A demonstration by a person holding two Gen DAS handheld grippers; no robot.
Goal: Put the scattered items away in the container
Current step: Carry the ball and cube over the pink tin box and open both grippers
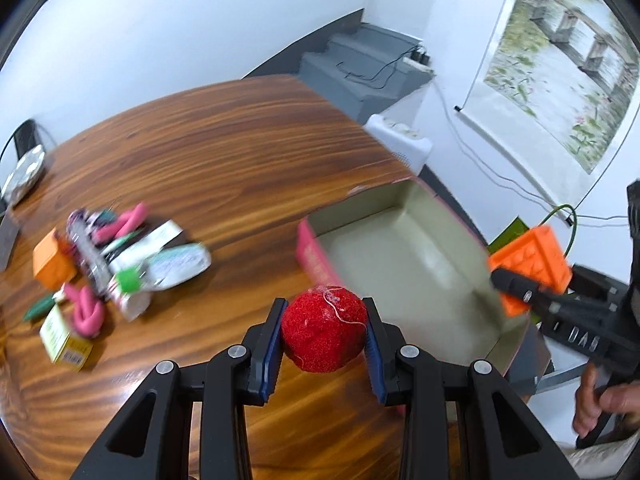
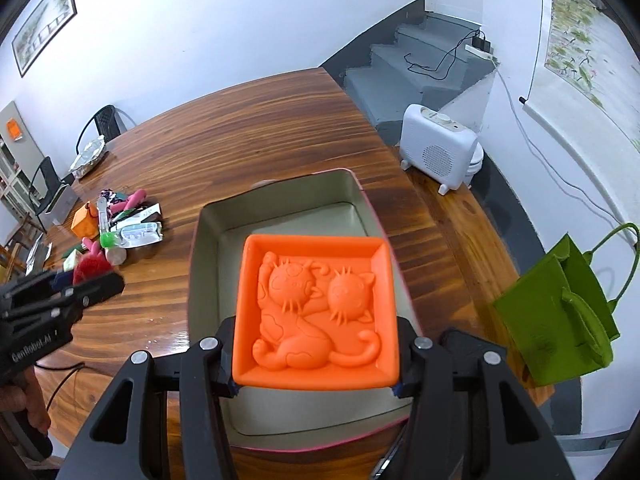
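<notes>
The right gripper (image 2: 316, 360) clamps the orange cat mould (image 2: 316, 312) above the open tin (image 2: 200, 240), ready to drop; the left gripper (image 1: 324, 336) squeezes a red ball (image 1: 323, 330) beside it.

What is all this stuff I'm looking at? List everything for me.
Tin box: one, pink outside, pale inside, nothing lying in it, on the table's right part.
Cat mould: one, orange, square, held over the box.
Fuzzy ball: one, red, held beside the box.
Loose items: one heap, mixed pink, green, orange, white, on the table's left.
Foil packet: one, silver, far left edge.
Table: one, brown wood.
Heater: one, white, on the floor.
Bag: one, green, right of the table.
Left claw: shut on the ball.
Right claw: shut on the mould.
</notes>
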